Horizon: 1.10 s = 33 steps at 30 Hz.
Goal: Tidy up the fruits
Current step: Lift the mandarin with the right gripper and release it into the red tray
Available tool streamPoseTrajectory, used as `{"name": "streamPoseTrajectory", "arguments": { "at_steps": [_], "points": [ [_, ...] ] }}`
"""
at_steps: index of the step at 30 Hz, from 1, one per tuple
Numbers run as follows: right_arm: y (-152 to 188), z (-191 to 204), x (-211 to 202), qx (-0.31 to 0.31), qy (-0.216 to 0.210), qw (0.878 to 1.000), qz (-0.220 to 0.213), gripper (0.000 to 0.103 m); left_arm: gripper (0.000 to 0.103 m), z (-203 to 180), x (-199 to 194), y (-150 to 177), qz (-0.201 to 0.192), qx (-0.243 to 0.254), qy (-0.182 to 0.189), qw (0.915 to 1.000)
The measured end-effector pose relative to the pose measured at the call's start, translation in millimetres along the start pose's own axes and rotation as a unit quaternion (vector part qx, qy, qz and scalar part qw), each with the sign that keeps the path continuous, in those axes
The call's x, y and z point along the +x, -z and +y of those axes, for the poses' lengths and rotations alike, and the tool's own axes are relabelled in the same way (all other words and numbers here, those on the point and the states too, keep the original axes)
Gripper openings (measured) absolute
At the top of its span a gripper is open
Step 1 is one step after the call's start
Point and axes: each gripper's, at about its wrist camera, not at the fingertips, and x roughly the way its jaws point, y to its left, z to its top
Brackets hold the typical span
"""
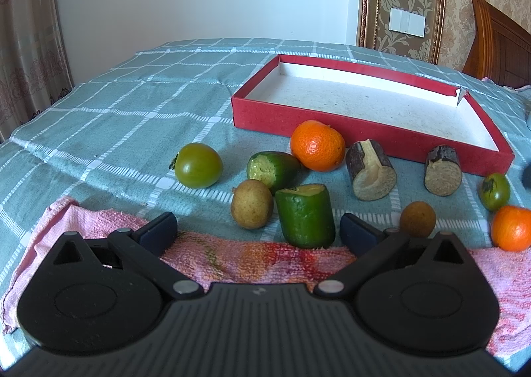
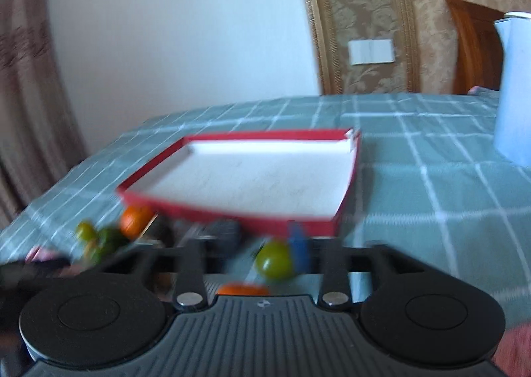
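Right wrist view: right gripper (image 2: 262,237), jaws spread, is hovering over a loose green tomato (image 2: 273,260) lying just before the empty red box lid (image 2: 232,214); blurred approach is risking nudging it away.

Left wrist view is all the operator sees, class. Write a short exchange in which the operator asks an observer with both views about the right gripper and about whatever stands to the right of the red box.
Operator: Is the right gripper gripping anything?
Observer: No. Its jaws stand apart around a small green tomato. Blur hides whether a finger touches it.
Operator: What stands right of the red box?
Observer: A white jug, upright on the checked cloth, apart from the box.
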Motion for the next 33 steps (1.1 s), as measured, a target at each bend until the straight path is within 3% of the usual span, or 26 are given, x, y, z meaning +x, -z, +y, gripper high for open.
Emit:
{"name": "streamPoseTrajectory", "arguments": {
  "at_steps": [5,13,15,17,22,27,33],
  "points": [
    [13.6,6.3,-11.4,-0.014,0.002,1.0,-0.001,0.083,0.103,-0.1,0.0,0.0,0.0,0.0,0.0,1.0],
    [25.0,12.9,14.6,-0.042,0.042,0.997,0.041,0.083,0.103,0.1,0.0,0.0,0.0,0.0,0.0,1.0],
    [28.0,13.8,18.4,-0.045,0.045,0.997,0.047,0.068,0.103,0.2,0.0,0.1,0.0,0.0,0.0,1.0],
    [29.2,12.8,18.6,-0.034,0.021,0.998,0.046,0.042,0.103,0.2,0.0,0.1,0.0,0.0,0.0,1.0],
    [29.7,23.1,11.7,-0.05,0.022,0.998,0.033,0.041,0.103,0.1,0.0,0.1,0.0,0.0,0.0,1.0],
    [5.6,17.9,1.0,-0.037,0.034,0.999,-0.017,0.041,0.103,0.2,0.1,0.2,0.0,0.0,0.0,1.0],
    [-32.4,-5.8,33.4,-0.014,0.051,0.998,-0.022,0.041,0.103,0.3,0.1,0.2,0.0,0.0,0.0,1.0]
  ]
}}
